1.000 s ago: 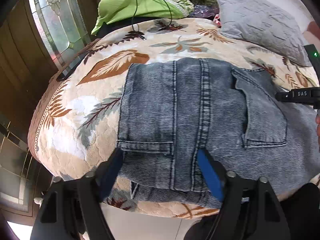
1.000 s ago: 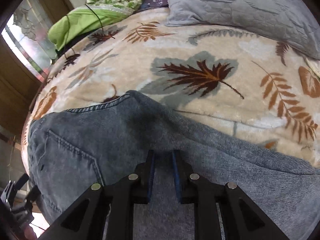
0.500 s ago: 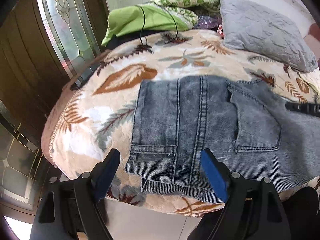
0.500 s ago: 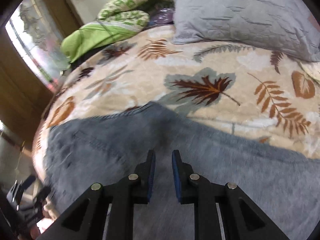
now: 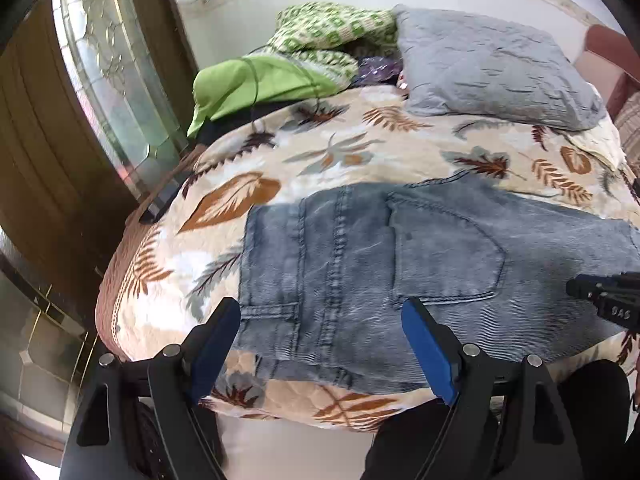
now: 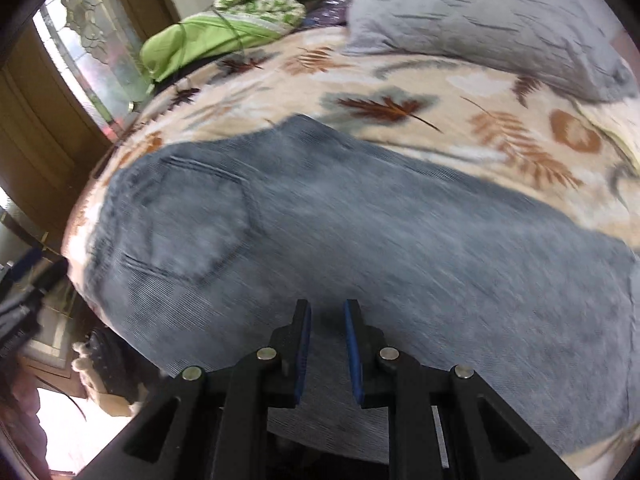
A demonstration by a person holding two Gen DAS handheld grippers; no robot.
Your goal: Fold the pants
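Blue denim pants (image 5: 360, 260) lie flat on the leaf-print bedspread (image 5: 320, 152), folded lengthwise, with the waistband to the left and a back pocket (image 5: 444, 248) facing up. My left gripper (image 5: 320, 306) hovers open and wide above the waistband at the bed's near edge, and nothing is between its blue pads. In the right wrist view the pants (image 6: 360, 220) stretch off to the right. My right gripper (image 6: 327, 305) hangs over the leg with its fingers nearly together and no cloth pinched. Its tip (image 5: 608, 300) shows at the right edge of the left wrist view.
A grey pillow (image 5: 492, 72) and a heap of green bedding (image 5: 260, 84) lie at the far side of the bed. A wooden door with patterned glass (image 5: 112, 80) stands to the left. The floor (image 5: 296, 448) drops away below the near edge.
My left gripper has drawn back and up from the waistband, so the pants look smaller. My right gripper has slid to the right along the leg, away from the pocket.
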